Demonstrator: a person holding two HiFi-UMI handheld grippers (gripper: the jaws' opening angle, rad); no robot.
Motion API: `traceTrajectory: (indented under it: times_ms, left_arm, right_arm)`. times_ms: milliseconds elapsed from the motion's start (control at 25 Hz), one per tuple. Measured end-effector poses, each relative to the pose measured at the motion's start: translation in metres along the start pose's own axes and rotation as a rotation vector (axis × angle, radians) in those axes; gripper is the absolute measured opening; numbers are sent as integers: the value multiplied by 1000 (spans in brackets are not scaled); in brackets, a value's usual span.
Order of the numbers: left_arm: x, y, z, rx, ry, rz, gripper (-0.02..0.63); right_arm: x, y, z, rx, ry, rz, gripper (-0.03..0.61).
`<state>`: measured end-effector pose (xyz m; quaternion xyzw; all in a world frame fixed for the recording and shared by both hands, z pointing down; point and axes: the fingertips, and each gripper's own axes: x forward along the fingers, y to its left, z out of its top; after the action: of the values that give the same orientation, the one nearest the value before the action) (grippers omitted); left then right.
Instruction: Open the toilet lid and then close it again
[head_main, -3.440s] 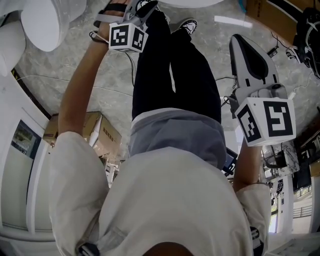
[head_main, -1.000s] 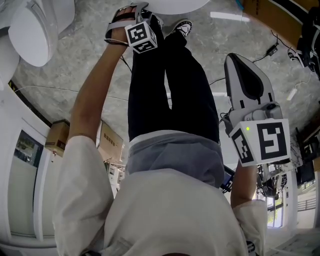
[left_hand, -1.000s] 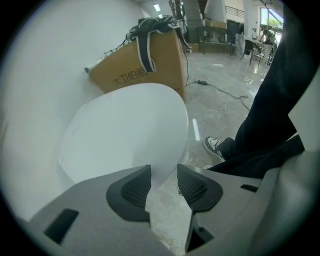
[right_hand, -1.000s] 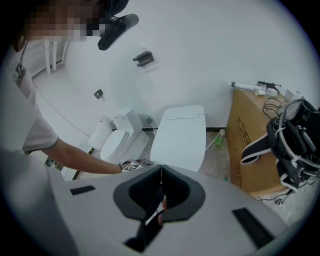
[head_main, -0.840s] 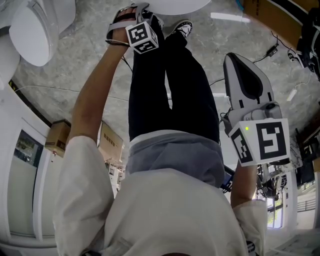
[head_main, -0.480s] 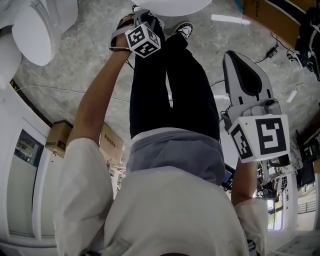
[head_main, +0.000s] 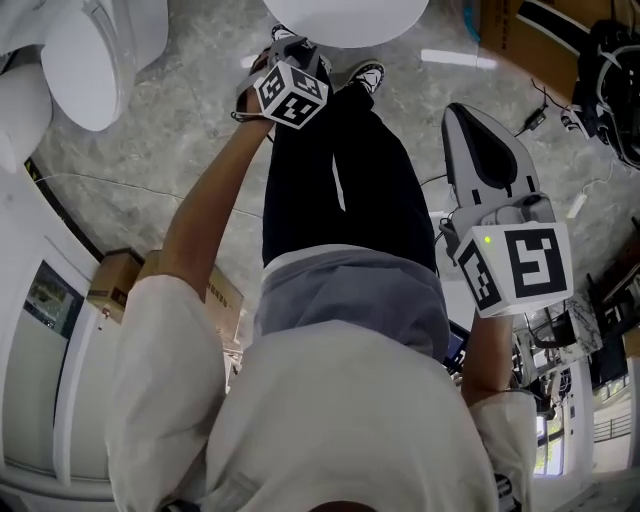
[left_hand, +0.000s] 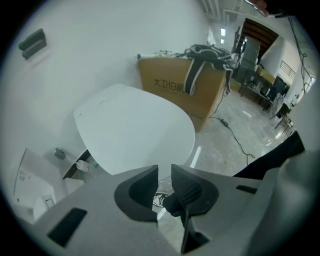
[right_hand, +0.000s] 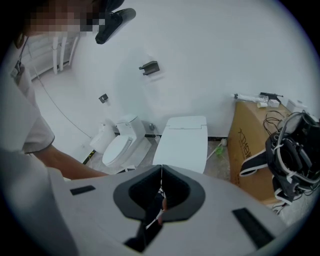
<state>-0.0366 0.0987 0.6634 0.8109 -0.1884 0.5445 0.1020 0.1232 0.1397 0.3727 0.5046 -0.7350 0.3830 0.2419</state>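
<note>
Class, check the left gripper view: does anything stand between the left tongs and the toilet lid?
Nothing visible does. The left tongs, which have just been closing with nothing between them, point straight at the shut toilet lid.

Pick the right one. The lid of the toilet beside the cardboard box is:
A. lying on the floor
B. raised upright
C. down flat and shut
C: in the right gripper view the toilet lid lies flat and shut, beside the cardboard box.

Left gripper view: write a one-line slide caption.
Left gripper, jaws just closing to a narrow gap with nothing between them, facing the shut white toilet lid; cardboard box behind.
</note>
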Motion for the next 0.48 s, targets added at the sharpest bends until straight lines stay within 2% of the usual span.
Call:
traceTrajectory:
  times_ms: [240,480]
  left_arm:
    - [-36,7,22,-101,-64,19,67]
    - [-80,6,49,-93,-147,28,38]
  right_arm:
    - [-16,7,17,-19,-34,-9,11]
    - [-33,17,33,-18,-82,-18,11]
